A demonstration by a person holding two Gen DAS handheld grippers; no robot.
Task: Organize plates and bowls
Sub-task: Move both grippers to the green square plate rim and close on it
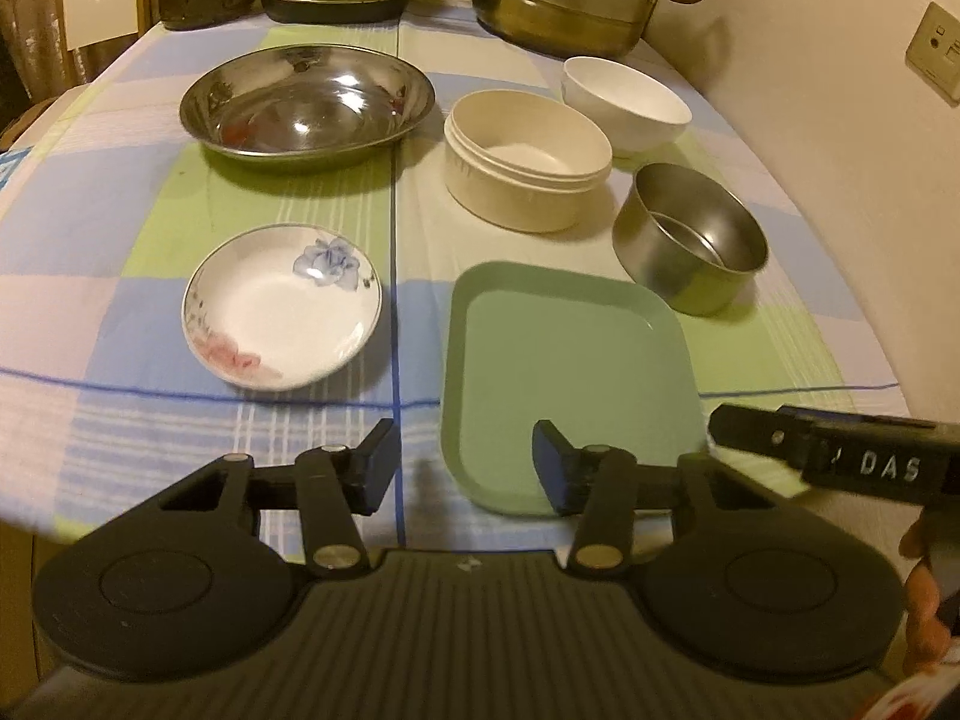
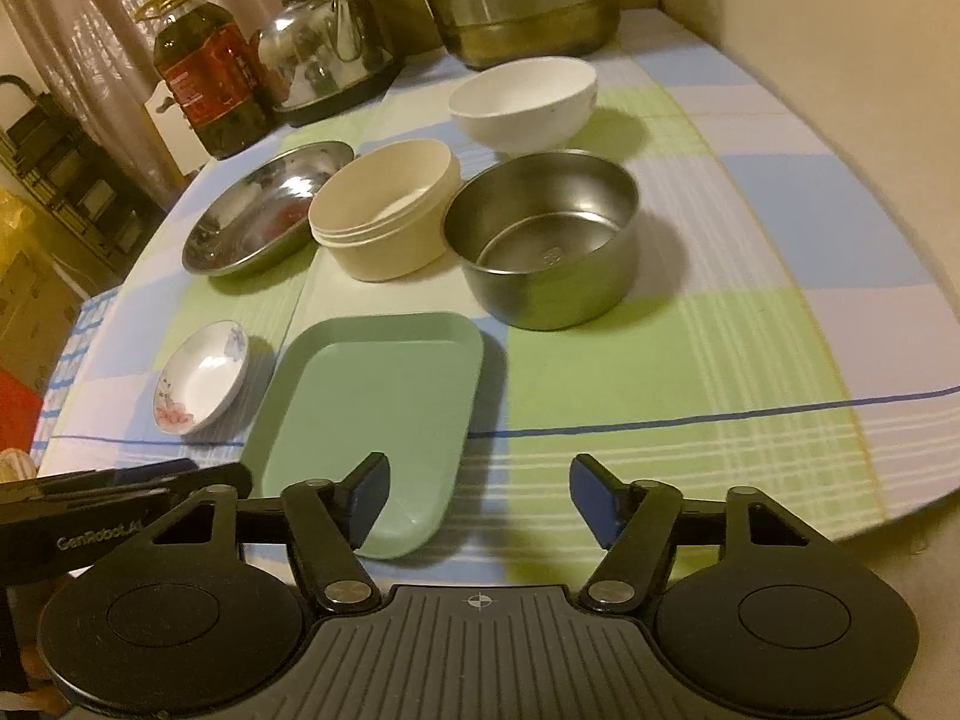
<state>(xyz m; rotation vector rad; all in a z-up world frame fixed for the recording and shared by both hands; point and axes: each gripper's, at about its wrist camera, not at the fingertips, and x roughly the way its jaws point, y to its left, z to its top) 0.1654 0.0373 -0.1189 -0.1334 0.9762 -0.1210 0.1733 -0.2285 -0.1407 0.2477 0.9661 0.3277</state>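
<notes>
So the checkered table (image 1: 120,192) has a steel basin (image 1: 306,105), cream tub (image 1: 525,159), white bowl (image 1: 624,102), steel bowl (image 1: 690,240), flowered saucer (image 1: 282,306) and green square plate (image 1: 570,378), all sitting separate and empty. Left tongs (image 1: 465,465) and right tongs (image 2: 480,495) both hang open with nothing gripped, each straddling a near corner of the green plate.

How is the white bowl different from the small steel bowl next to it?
The white bowl is glossy white with sides that curve in toward the base; the steel bowl is bare grey metal with nearly straight walls. The white bowl's rim flares wide and open, while the steel bowl looks deeper and more like a tin. The white bowl sits farther back on the table, the steel bowl nearer the green tray. Both stand upright and empty.
</notes>
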